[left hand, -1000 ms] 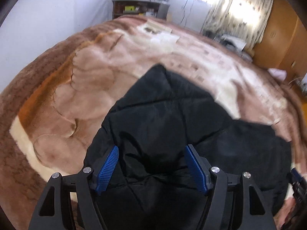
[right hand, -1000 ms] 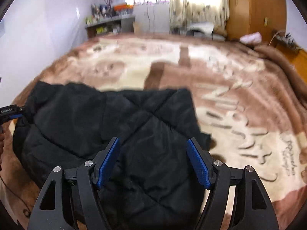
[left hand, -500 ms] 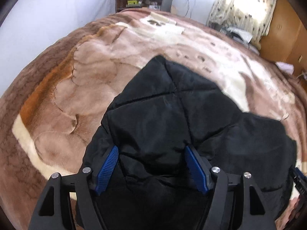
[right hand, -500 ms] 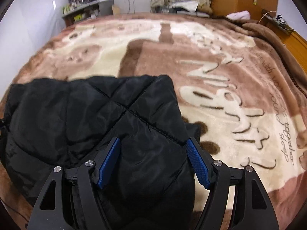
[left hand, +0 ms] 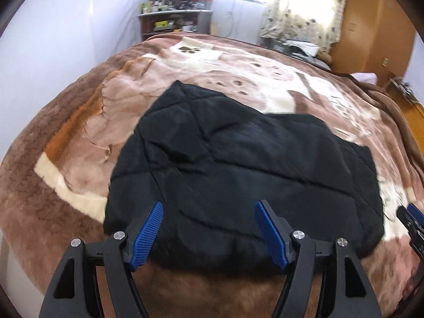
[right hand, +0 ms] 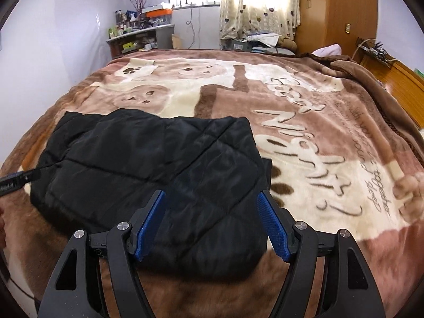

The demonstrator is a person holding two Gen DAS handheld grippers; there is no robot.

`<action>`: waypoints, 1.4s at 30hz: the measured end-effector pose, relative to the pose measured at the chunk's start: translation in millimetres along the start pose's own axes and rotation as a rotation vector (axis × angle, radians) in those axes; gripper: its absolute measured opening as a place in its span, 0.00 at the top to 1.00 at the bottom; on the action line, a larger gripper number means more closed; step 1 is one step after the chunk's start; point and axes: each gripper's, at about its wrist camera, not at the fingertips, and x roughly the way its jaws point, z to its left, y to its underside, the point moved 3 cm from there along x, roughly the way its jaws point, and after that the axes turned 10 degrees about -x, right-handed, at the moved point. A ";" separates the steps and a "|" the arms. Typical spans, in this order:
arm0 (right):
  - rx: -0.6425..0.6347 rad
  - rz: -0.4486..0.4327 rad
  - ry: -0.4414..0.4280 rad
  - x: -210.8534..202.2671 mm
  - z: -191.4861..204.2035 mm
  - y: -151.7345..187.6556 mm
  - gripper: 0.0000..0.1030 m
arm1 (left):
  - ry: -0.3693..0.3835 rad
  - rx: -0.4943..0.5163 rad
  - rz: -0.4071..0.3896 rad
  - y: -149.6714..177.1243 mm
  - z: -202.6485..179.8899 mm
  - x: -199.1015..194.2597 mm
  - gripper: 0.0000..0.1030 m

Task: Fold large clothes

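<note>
A black quilted jacket [left hand: 238, 164] lies folded into a rough rectangle on the brown and cream blanket [left hand: 79, 122]. My left gripper [left hand: 209, 209] hangs open above the jacket's near left edge, its blue pads wide apart and clear of the cloth. In the right wrist view the same jacket [right hand: 159, 164] spreads left of centre, and my right gripper [right hand: 210, 198] stands open over its near right corner with nothing gripped. The right gripper's tip shows at the far right edge [left hand: 413, 220] of the left wrist view. A tip of the left gripper [right hand: 16, 179] pokes in at the left.
The bed blanket [right hand: 318, 137] stretches wide to the right and far side, printed with bears and lettering. A cluttered shelf [right hand: 140, 39] stands at the back wall by the curtained window [right hand: 259, 2]. A wooden wardrobe [right hand: 336, 10] and a bedside ledge [right hand: 376, 53] stand at the right.
Both grippers have pulled back and up from the jacket. The jacket now lies farther off and whole in view, with its near edge showing in front of the fingers.
</note>
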 end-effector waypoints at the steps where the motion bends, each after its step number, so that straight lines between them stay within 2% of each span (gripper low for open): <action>1: 0.001 0.002 0.004 -5.2 2.4 4.2 0.31 | -0.007 0.006 -0.010 6.1 -3.1 -6.3 0.30; 6: 0.006 -0.016 0.038 -33.1 12.7 22.7 0.31 | 0.015 0.026 -0.028 42.4 -18.7 -40.1 0.27; 8: 0.012 -0.030 0.050 -44.7 17.2 29.7 0.31 | -0.005 0.041 -0.046 55.9 -22.5 -49.9 0.25; 11: 0.025 -0.041 0.075 -59.6 22.3 40.8 0.31 | 0.020 0.048 -0.044 75.9 -27.9 -61.6 0.25; 15: 0.078 -0.037 0.078 -72.3 25.0 54.1 0.31 | 0.003 0.105 -0.078 96.2 -36.4 -78.1 0.24; 19: 0.101 -0.046 0.090 -82.9 28.5 64.6 0.31 | 0.030 0.119 -0.085 110.3 -42.8 -89.8 0.22; 25: 0.085 -0.074 0.128 -94.2 34.9 76.9 0.31 | 0.025 0.141 -0.104 120.8 -49.9 -101.2 0.22; 42: 0.058 -0.090 0.123 -105.3 48.1 81.1 0.31 | 0.049 0.146 -0.134 127.4 -50.4 -113.2 0.22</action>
